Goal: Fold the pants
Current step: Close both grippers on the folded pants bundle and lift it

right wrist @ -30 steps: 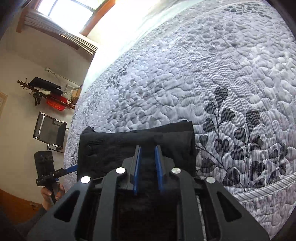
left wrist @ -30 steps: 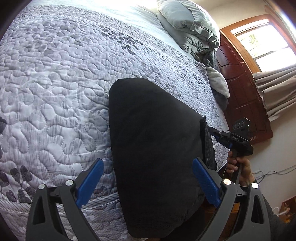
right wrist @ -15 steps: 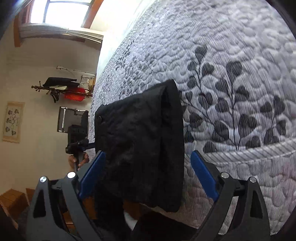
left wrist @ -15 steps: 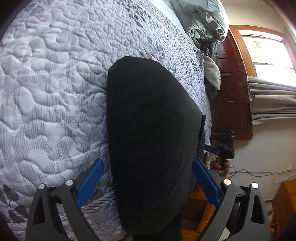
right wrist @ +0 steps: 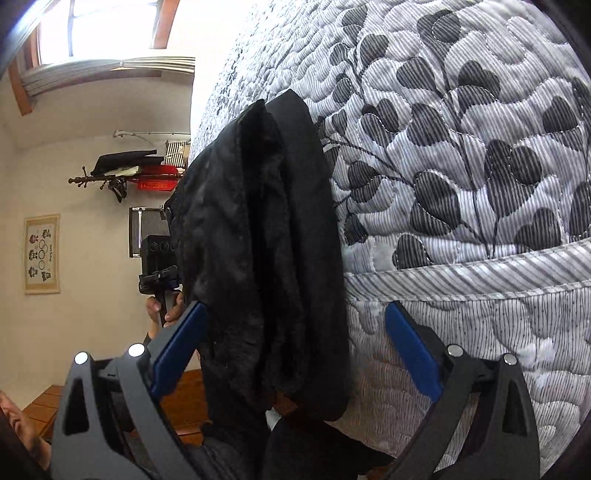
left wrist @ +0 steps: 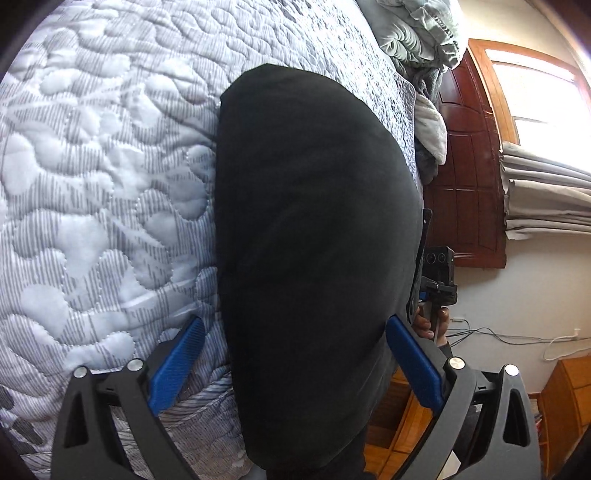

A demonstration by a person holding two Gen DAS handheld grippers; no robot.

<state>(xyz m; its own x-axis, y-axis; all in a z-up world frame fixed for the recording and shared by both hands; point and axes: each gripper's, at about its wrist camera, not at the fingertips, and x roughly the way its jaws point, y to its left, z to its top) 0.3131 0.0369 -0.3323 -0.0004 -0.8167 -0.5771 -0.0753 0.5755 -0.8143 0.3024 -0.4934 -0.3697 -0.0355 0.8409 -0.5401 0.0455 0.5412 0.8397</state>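
The black pants (left wrist: 317,236) lie folded into a compact bundle on the quilted bed, one end hanging over the mattress edge. In the right wrist view the pants (right wrist: 266,251) show stacked fuzzy layers. My left gripper (left wrist: 295,365) is open, its blue fingers on either side of the bundle's near end, not touching it. My right gripper (right wrist: 295,350) is open too, straddling the bundle's other end. Each gripper shows small in the other's view: the right one (left wrist: 437,284), the left one (right wrist: 159,273).
The bed has a grey-white quilt (left wrist: 103,177) with a dark leaf print (right wrist: 461,155). A crumpled grey duvet (left wrist: 417,33) lies at the head. A dark wooden door (left wrist: 469,177), a curtained window and a wooden floor (left wrist: 402,428) lie beyond. A coat rack (right wrist: 129,170) hangs on the wall.
My right gripper was shut on the pants one second ago; it has opened and drawn back. My left gripper stayed open and shifted closer over the bundle.
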